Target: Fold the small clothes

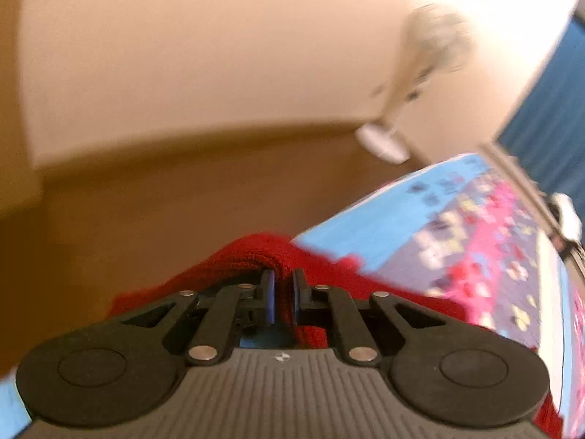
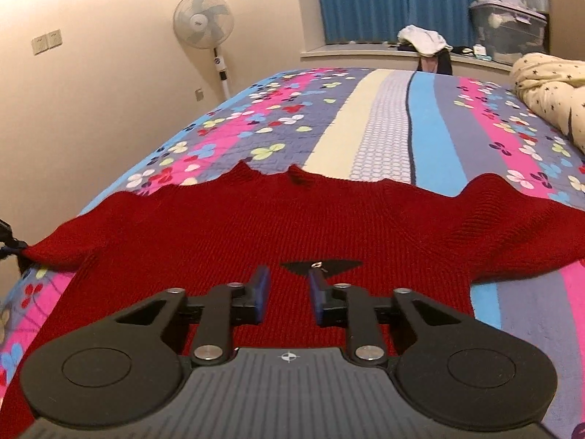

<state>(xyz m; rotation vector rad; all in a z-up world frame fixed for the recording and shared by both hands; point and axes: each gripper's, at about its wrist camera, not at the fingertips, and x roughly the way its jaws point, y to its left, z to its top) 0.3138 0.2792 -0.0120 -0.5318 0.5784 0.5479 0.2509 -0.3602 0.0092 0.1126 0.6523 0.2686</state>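
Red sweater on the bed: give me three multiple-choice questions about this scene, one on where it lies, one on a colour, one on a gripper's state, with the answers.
1. Where does the red sweater lie?
A. on a windowsill
B. spread on the floral bedspread
C. on the floor

2. What colour is the curtain?
A. blue
B. green
C. white

3. How does the left gripper stand?
A. wide open over bare quilt
B. shut on a plastic box
C. shut on a fold of the red sweater

Answers:
1 B: the right wrist view shows it laid out across the floral bedspread.
2 A: it hangs in plainly blue folds.
3 C: the left wrist view shows red knit pinched in its grip.
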